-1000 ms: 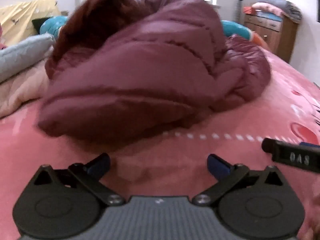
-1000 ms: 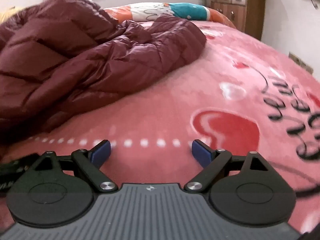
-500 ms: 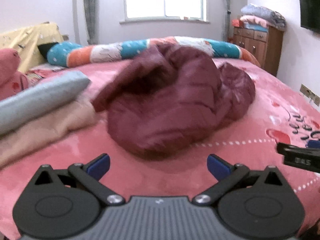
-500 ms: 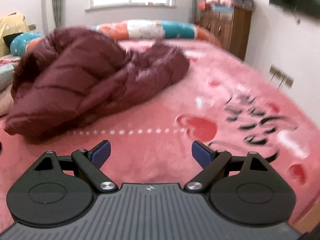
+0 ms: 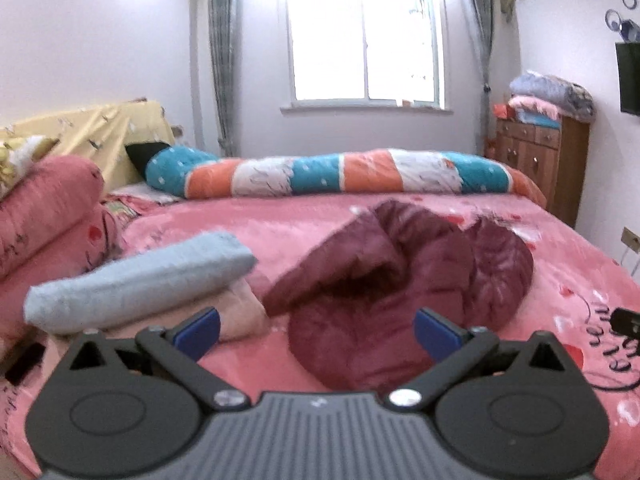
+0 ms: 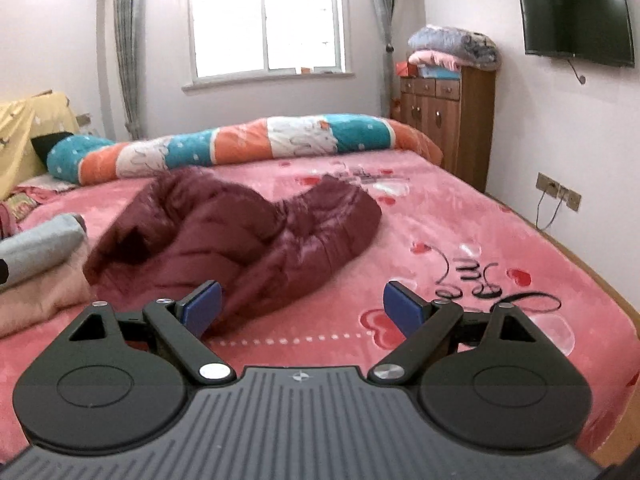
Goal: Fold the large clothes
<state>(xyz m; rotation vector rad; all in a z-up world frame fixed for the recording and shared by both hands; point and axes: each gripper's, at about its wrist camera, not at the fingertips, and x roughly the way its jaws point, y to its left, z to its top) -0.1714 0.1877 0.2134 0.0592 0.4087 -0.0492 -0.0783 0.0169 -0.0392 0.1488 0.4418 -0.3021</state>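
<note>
Partly blurred jacket (image 5: 400,280) heaped on bed (image 5: 280,224), tools (image 5: 316,330) (image 6: 302,306) wide apart.

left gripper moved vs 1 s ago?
Yes. The left gripper has pulled back and up from the maroon jacket, which looks smaller; the window now shows fully.

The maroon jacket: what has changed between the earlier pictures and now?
Both grippers, left and right, pulled back from the maroon jacket, which now looks smaller and farther away. Nothing was grasped or released. Both remain open, and the jacket remains crumpled on the pink bed.
</note>
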